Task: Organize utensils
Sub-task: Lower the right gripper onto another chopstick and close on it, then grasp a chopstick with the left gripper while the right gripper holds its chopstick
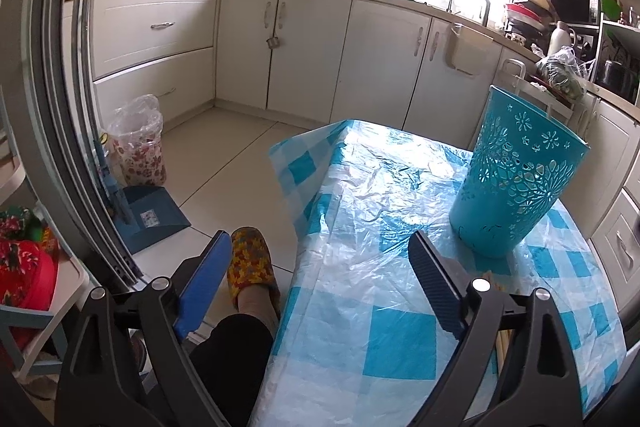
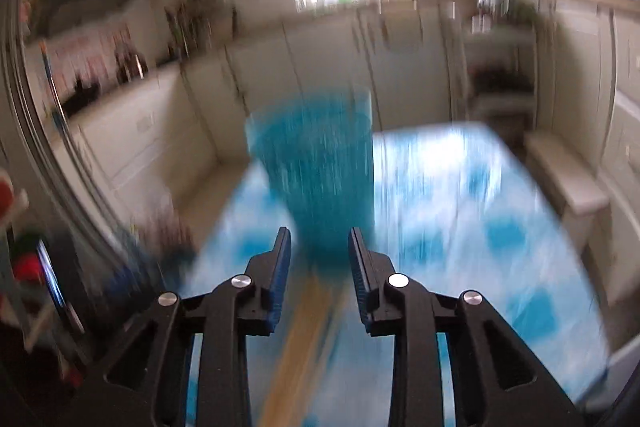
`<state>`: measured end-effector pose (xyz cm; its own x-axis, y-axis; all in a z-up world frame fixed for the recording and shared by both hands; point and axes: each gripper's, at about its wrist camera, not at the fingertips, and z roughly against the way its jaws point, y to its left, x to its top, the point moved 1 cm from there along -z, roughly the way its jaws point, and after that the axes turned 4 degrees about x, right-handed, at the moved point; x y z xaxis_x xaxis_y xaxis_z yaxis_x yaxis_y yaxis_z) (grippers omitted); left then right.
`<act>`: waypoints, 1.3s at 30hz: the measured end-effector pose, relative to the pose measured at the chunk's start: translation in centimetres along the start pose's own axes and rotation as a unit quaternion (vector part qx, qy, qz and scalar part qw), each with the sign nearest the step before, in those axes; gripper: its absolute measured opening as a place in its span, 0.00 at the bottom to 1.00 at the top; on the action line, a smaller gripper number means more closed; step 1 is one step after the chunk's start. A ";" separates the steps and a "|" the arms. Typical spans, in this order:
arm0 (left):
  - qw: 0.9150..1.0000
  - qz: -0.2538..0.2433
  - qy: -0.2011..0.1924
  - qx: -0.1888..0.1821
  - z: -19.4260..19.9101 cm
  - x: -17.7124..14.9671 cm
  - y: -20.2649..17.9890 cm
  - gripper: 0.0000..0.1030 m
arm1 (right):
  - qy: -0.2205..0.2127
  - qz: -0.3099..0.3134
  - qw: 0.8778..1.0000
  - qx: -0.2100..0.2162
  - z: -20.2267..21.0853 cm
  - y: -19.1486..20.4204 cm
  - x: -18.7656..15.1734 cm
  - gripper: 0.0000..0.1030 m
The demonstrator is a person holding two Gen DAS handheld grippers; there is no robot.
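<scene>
Left claw (image 1: 320,263): spread wide, nothing between the blue fingers (image 1: 202,283); it hung over the near left edge of the counter (image 1: 400,339), one finger beyond the edge above the floor, the other above the cloth.
Right claw (image 2: 319,247): parted by a modest gap, pads pressing on nothing; it pointed at the foot of the holder.
Utensil holder (image 1: 520,179): a teal plastic cup with cut-out flower pattern, standing upright on the counter toward the far right in the left wrist view; in the right wrist view (image 2: 316,179) it stood straight ahead of the claw, just beyond the fingertips, heavily blurred.
Utensils: pale wooden sticks, probably chopsticks (image 1: 502,343), lay on the counter near the holder's foot, mostly hidden behind the left claw's right-hand finger arm; the right wrist view showed a tan streak (image 2: 304,339) running lengthwise below and between the fingers, too blurred to count pieces or to judge contact.
Counter covering: blue-and-white checked cloth under a crinkled clear plastic sheet (image 1: 372,187).
Person: a foot in a patterned slipper (image 1: 252,267) and a dark trouser leg stood on the tiled floor beside the counter's left edge.
Image quality: left view sharp; right view smeared throughout.
</scene>
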<state>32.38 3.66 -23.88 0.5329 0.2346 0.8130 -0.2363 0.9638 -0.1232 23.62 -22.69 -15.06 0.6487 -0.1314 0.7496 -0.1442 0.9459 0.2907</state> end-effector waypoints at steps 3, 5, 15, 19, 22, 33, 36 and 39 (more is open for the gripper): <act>1.000 -0.005 0.000 0.002 0.0 -0.2 -0.2 0.84 | 0.068 -0.015 0.997 -0.010 -3.5 -0.7 -2.7 0.23; 1.000 -0.012 -0.001 0.003 0.0 -0.3 -0.4 0.85 | 0.090 -0.024 0.996 -0.013 -5.4 -1.1 -3.4 0.22; 0.999 -0.033 0.014 -0.019 -0.1 -0.5 -1.3 0.85 | 0.128 0.010 0.991 -0.044 -9.4 -1.1 -4.3 0.13; 0.995 -0.063 0.043 -0.071 0.0 -0.8 -3.1 0.85 | 0.141 0.045 0.988 -0.043 -9.0 -1.7 -4.1 0.07; 0.989 -0.087 0.074 -0.092 -0.2 -0.9 -5.4 0.85 | 0.142 0.055 0.987 -0.048 -8.1 -3.2 -4.0 0.07; 0.972 -0.159 0.163 -0.058 -3.5 -3.4 -12.5 0.85 | 0.126 -0.009 0.992 -0.005 -6.1 -6.8 -4.8 0.05; 0.970 -0.170 0.170 -0.042 -4.0 -3.6 -13.5 0.85 | 0.127 -0.014 0.992 0.004 -6.0 -7.1 -4.7 0.05; 0.968 -0.179 0.176 -0.025 -4.4 -3.8 -13.8 0.83 | 0.129 -0.022 0.991 0.013 -5.9 -7.4 -4.7 0.05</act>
<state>37.17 -9.98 -27.73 0.8191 -0.0957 0.5656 0.0501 0.9942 0.0956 26.06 -27.33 -24.19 0.8238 -0.0895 0.5598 -0.1284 0.9323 0.3380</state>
